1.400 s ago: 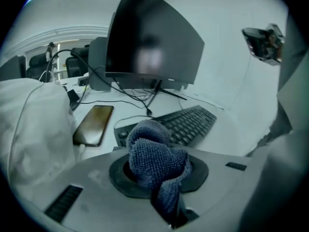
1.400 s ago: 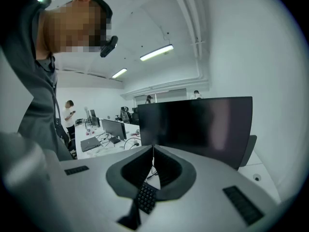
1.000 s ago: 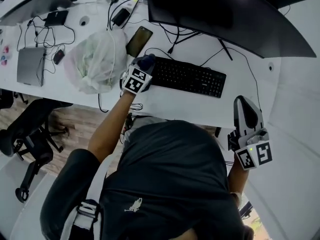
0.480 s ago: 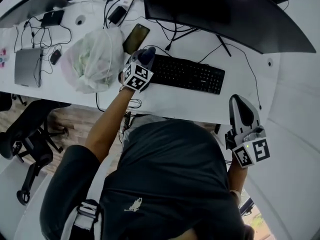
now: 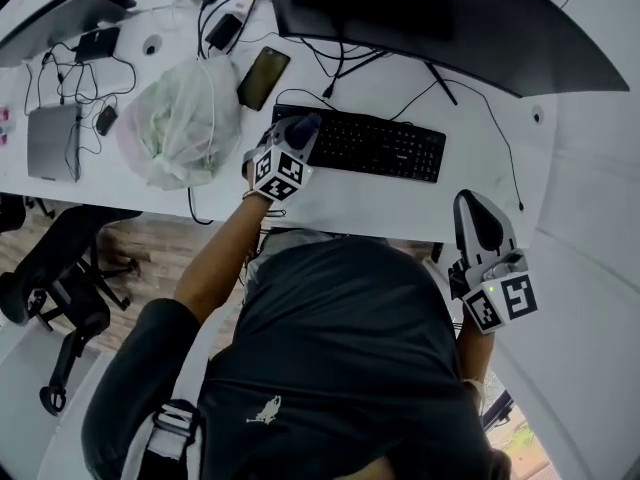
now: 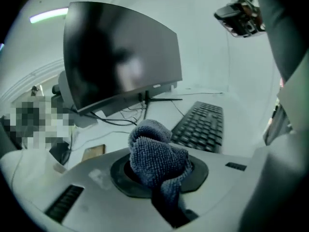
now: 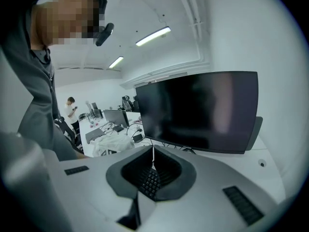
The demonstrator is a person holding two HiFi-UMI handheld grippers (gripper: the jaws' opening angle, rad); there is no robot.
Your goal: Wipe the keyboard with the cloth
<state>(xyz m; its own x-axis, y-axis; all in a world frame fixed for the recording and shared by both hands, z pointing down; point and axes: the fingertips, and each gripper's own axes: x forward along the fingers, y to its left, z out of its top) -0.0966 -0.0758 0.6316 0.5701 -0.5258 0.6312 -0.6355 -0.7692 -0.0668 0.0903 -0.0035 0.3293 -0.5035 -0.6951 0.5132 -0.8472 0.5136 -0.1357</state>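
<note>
Left gripper view, left tongs clamping cloth, keyboard beyond

Noted right gripper with jaws closed, tips meeting, nothing held. Through the dark gap behind the tips: keyboard keys. Beyond: dark monitor on white desk. Left: white bag; far back, standing person. Overhead: lit ceiling strips.

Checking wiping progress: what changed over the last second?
The left hand-held gripper, shut on the cloth, slid right from beside the keyboard's left edge onto its left-end keys, rolling slightly. The right hand-held gripper stayed shut and empty near the desk's front edge; keyboard and phone unmoved.
</note>
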